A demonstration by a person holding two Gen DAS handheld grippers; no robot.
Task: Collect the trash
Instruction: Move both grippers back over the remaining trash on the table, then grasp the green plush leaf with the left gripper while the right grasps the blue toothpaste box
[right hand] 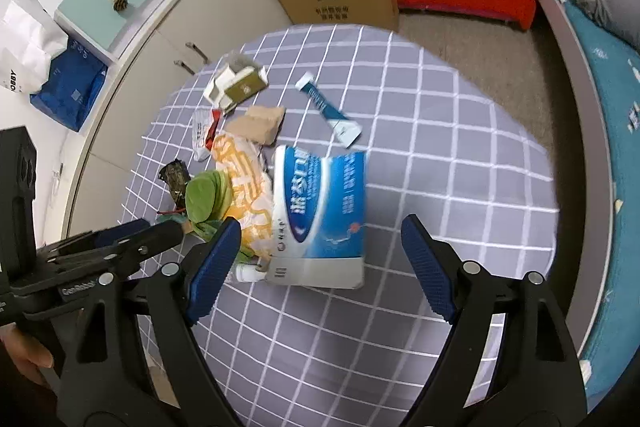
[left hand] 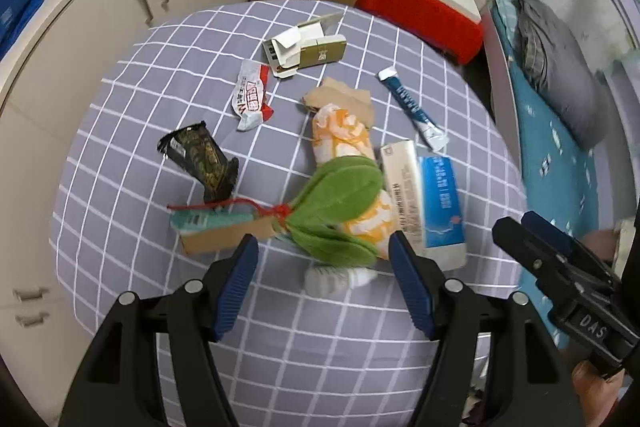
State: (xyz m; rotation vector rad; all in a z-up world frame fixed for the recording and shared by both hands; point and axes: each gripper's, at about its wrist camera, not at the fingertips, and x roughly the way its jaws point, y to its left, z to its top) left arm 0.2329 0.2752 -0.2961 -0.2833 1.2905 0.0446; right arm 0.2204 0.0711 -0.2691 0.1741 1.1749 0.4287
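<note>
Trash lies scattered on the checked table (left hand: 320, 367), and both grippers hover wide and empty — left gripper (left hand: 323, 279) above the green leaf (left hand: 340, 187), right gripper (right hand: 320, 267) above the blue box (right hand: 320, 211). Each should descend straight and pinch one piece. Farther: one black wrapper (left hand: 200, 159), one red-white wrapper (left hand: 252, 95), one blue tube (left hand: 412, 107), one torn carton (left hand: 308, 47).

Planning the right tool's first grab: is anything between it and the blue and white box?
Nothing visible. The right tool is open and empty, with the blue and white box lying uncovered on the checked cloth ahead of it.
</note>
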